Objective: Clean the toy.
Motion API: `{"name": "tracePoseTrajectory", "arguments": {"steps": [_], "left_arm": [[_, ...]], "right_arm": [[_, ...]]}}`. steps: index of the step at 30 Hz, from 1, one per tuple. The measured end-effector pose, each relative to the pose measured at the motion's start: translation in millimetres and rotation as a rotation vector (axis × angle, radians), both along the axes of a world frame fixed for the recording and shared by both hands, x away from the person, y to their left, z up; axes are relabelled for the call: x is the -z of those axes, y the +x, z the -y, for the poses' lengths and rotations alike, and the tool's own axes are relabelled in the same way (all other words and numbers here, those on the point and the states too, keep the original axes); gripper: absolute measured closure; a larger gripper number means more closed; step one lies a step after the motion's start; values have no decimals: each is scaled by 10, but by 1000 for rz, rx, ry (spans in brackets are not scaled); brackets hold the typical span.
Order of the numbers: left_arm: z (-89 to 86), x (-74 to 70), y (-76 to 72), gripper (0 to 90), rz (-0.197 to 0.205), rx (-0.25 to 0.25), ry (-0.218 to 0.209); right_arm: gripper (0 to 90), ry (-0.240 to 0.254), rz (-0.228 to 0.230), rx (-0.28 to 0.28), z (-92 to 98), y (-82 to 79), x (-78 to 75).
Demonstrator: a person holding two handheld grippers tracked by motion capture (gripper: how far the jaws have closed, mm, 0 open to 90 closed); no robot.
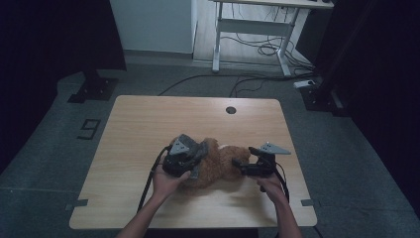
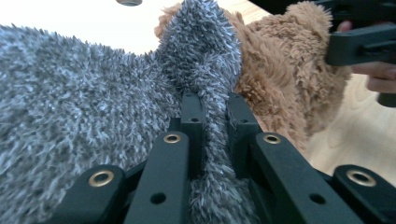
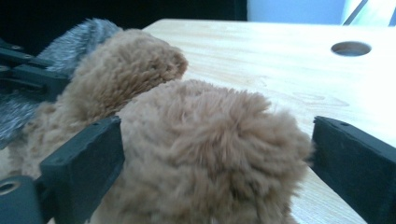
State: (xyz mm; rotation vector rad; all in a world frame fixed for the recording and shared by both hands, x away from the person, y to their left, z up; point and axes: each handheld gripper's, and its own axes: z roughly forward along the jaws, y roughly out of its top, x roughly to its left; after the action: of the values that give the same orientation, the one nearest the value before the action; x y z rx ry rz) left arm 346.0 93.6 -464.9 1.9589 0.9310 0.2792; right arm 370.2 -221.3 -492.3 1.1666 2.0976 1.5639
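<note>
Low in the middle of the high view, on the wooden table [image 1: 148, 119], lies a brown plush toy [image 1: 220, 166] with a grey fuzzy cloth [image 1: 198, 151] draped over its left end. My left gripper [image 1: 190, 158] is pinching a fold of that grey cloth [image 2: 205, 93] tight between its jaws. My right gripper [image 1: 242, 166] has its jaws spread wide on either side of the toy's rounded brown end [image 3: 210, 144], pads not pressing. My worry is that any tug on the cloth would drag the unheld toy along the table. The cloth could also slip, since only a thin fold is caught.
</note>
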Motion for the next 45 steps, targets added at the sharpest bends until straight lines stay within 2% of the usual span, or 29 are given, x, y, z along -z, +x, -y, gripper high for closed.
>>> {"name": "tracePoseTrajectory", "arguments": {"steps": [5, 8, 11, 17, 22, 26, 29, 33, 37, 41, 43, 45], "left_arm": [[-17, 16, -109, 800, -2, 25, -19], [-20, 25, -159, 801, -5, 38, -26], [-15, 38, -211, 799, -5, 51, -31], [23, 31, -332, 795, 7, 75, -27], [59, 52, -350, 793, 47, 54, -16], [101, 2, -240, 791, 50, 43, -10], [166, -70, -58, 789, 60, 23, -5], [266, -120, 214, 790, 62, -6, 16], [299, -218, 376, 789, 66, -29, 13], [310, -331, 388, 786, 82, -27, -4], [333, -339, 410, 784, 67, -24, -8], [375, -300, 452, 781, 44, -23, 11]], "right_arm": [[0, -44, -62, -41, -75, 0, 77], [0, -85, -126, -65, -137, -13, 217], [26, -138, -159, -72, -199, -62, 352], [255, -118, -116, -60, -165, -212, 433], [339, -127, -79, -22, -206, -253, 449], [378, -147, -39, 36, -267, -222, 451], [399, -144, -21, 90, -283, -141, 449], [412, -126, -9, 188, -274, 27, 463], [413, -107, -2, 267, -263, 155, 489], [409, -102, -6, 275, -261, 172, 490], [399, -104, 0, 267, -253, 149, 495], [372, -90, -6, 257, -233, 125, 504]]}}
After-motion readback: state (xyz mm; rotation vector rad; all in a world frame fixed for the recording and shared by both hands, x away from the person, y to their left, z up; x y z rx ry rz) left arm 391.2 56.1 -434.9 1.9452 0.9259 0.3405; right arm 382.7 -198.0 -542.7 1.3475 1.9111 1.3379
